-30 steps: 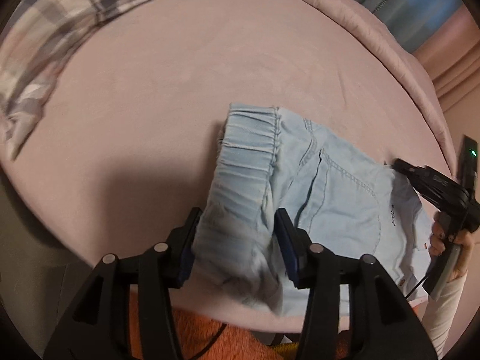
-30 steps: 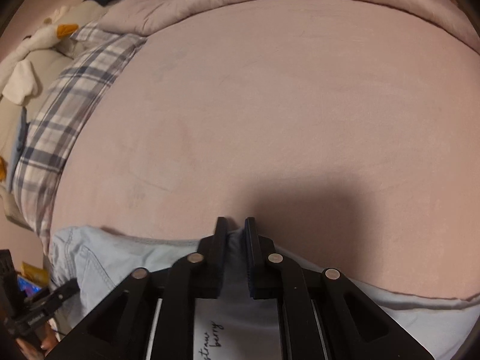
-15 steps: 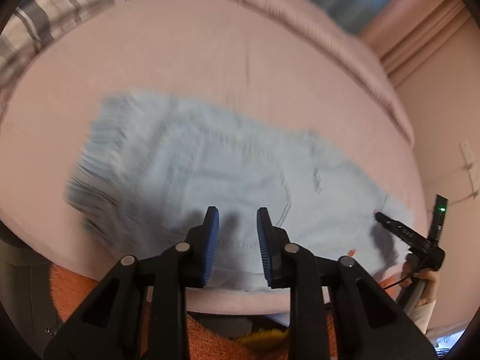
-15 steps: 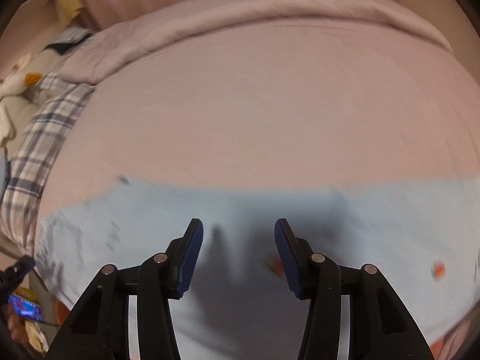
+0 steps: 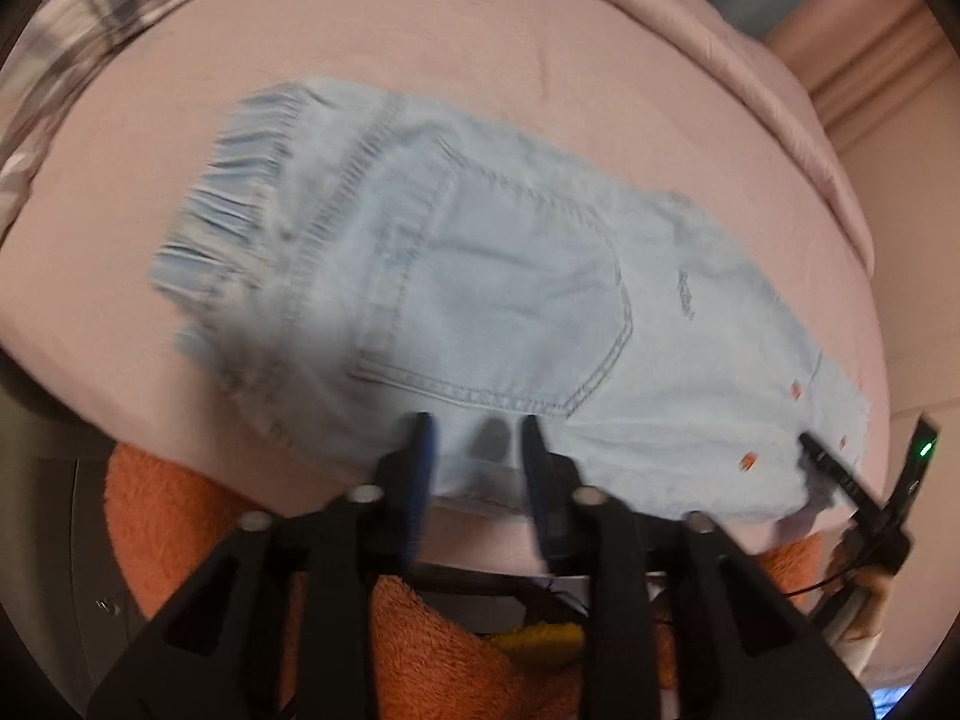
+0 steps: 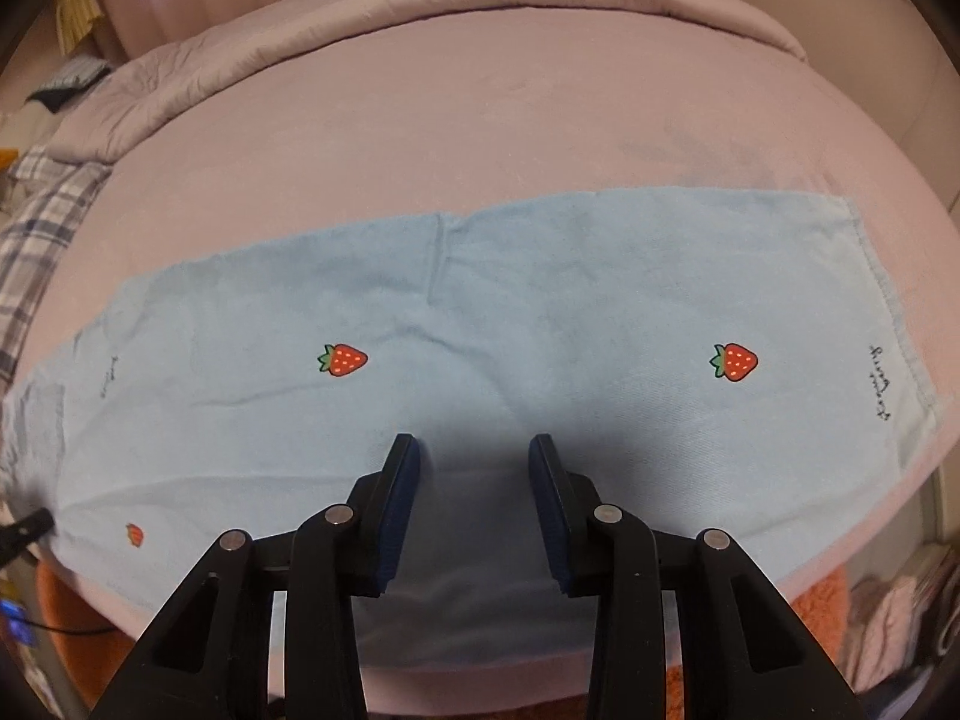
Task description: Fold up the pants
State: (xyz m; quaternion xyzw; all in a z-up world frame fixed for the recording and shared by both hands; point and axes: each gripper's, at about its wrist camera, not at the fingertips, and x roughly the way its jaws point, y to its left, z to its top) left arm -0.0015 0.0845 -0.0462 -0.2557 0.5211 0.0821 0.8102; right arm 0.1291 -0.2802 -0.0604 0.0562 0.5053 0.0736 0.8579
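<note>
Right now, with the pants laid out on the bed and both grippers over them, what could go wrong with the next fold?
The pants lie close to the near edge of the bed, so a pull toward you could drag them off.

A crease runs down the leg; folding over it may lock in the wrinkle.

The left gripper is opening and the right gripper closing, neither pinching cloth, so a pinch now might take only one layer.

- The light blue pants (image 6: 540, 324) carry small dark cursive lettering near the hem at the right of the right wrist view; it seems to read "strawberry" (image 6: 881, 383).
- A second, smaller line of script (image 6: 110, 376) sits near the left end, too small to read.
- In the left wrist view the script on the pants (image 5: 684, 295) is blurred and unreadable.
</note>
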